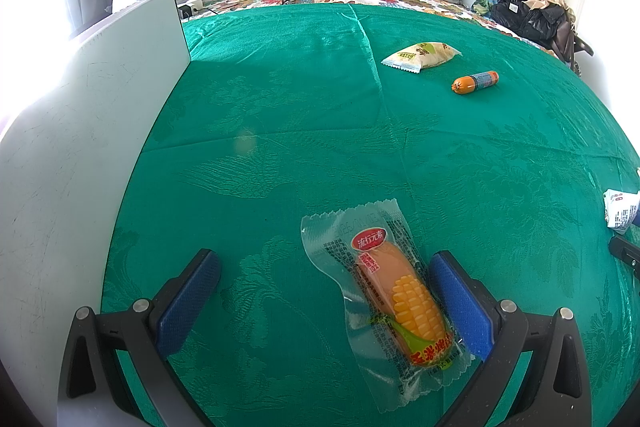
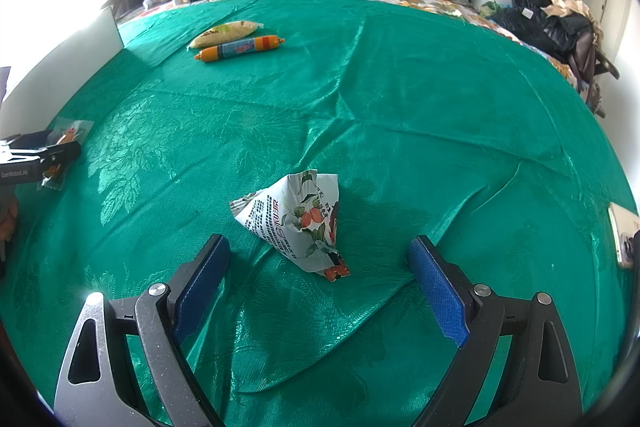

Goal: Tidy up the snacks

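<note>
1. Left wrist view: corn sausage pack [image 1: 400, 303] lies on green bedspread [image 1: 320, 107], touching right pad of wide-open left gripper [image 1: 324, 291].
2. Right gripper [image 2: 320, 279] spread apart, flanking triangular snack bag [image 2: 298, 219].
3. Orange sausage [image 2: 239, 48] beside pale packet [image 2: 226, 31], far off.

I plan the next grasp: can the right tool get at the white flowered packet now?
Probably yes. The right tool is open, the flowered packet lies just ahead between its fingers, and nothing stands between them.

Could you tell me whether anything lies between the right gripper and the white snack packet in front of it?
Nothing visible does. The right gripper is open, and only bare green cloth lies between its fingers and the white snack packet, which sits just ahead of the gap between them.
</note>
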A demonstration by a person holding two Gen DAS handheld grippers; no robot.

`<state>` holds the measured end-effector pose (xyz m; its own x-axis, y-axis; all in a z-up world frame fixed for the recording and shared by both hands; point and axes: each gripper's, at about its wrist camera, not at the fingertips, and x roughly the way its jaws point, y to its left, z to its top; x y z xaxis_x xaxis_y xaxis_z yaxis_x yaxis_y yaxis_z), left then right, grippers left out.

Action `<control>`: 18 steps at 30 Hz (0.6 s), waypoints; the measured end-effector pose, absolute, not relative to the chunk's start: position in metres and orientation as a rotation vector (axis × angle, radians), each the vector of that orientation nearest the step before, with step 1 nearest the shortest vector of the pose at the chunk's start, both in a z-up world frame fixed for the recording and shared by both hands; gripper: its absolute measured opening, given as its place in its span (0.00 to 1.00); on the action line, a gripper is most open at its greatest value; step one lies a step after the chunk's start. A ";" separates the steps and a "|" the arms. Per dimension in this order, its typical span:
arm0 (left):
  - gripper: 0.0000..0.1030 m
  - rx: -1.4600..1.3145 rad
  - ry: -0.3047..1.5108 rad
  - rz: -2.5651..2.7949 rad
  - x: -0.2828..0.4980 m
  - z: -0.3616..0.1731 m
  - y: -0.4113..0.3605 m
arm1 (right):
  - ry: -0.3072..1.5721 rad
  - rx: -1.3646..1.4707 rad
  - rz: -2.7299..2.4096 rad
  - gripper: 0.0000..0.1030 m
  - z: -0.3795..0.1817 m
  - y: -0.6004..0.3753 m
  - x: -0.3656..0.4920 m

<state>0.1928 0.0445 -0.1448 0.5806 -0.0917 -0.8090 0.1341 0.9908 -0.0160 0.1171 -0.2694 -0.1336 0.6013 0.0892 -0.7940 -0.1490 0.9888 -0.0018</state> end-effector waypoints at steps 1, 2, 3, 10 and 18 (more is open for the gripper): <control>1.00 0.049 0.942 -0.132 0.193 -0.145 0.045 | 0.915 -0.070 0.138 0.90 -0.134 -0.269 0.117; 1.00 0.049 0.942 -0.132 0.193 -0.145 0.045 | 0.915 -0.070 0.138 0.90 -0.134 -0.269 0.117; 1.00 0.049 0.942 -0.132 0.193 -0.145 0.045 | 0.915 -0.070 0.138 0.90 -0.134 -0.269 0.117; 1.00 0.047 0.942 -0.133 0.193 -0.145 0.044 | 0.915 -0.070 0.138 0.90 -0.134 -0.269 0.117; 1.00 0.053 0.942 -0.136 0.193 -0.145 0.045 | 0.915 -0.070 0.138 0.90 -0.134 -0.269 0.117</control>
<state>0.1929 0.0447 -0.1445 0.5804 -0.0929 -0.8090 0.1395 0.9901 -0.0137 0.1170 -0.2692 -0.1335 0.6014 0.0892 -0.7940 -0.1485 0.9889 -0.0014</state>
